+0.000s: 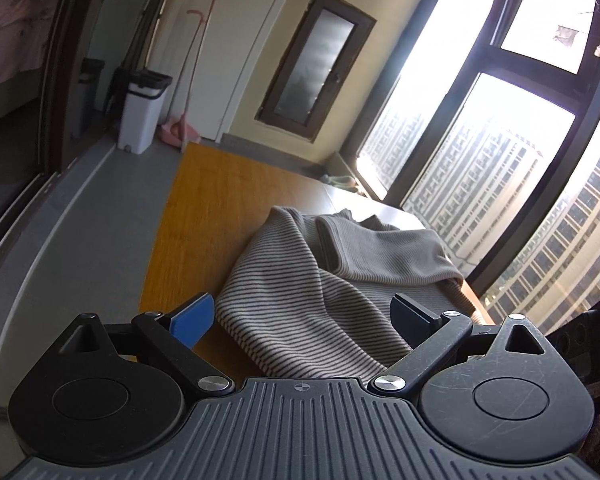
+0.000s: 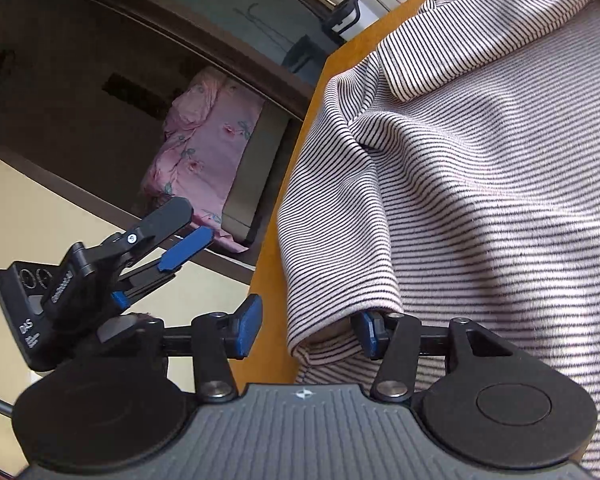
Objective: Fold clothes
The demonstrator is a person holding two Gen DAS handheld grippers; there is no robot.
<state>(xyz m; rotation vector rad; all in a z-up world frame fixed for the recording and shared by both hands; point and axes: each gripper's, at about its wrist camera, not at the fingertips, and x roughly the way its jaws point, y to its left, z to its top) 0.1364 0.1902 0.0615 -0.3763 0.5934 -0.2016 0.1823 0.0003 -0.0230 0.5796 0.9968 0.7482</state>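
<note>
A beige garment with thin dark stripes (image 1: 320, 292) lies crumpled on a wooden table (image 1: 204, 208); it fills the right wrist view (image 2: 480, 184). My left gripper (image 1: 304, 316) is open, its blue-padded fingers straddling the near edge of the cloth. My right gripper (image 2: 308, 328) is open at the garment's hem; the cloth drapes over its right finger (image 2: 366, 330). The left gripper also shows in the right wrist view (image 2: 180, 236), open, off the table's edge.
The table edge (image 2: 300, 152) runs beside the garment, with floor beyond. A white bin (image 1: 142, 116) and a broom (image 1: 180, 128) stand by the far wall. Large windows (image 1: 480, 152) lie right. A bed with pink bedding (image 2: 204, 152) is behind.
</note>
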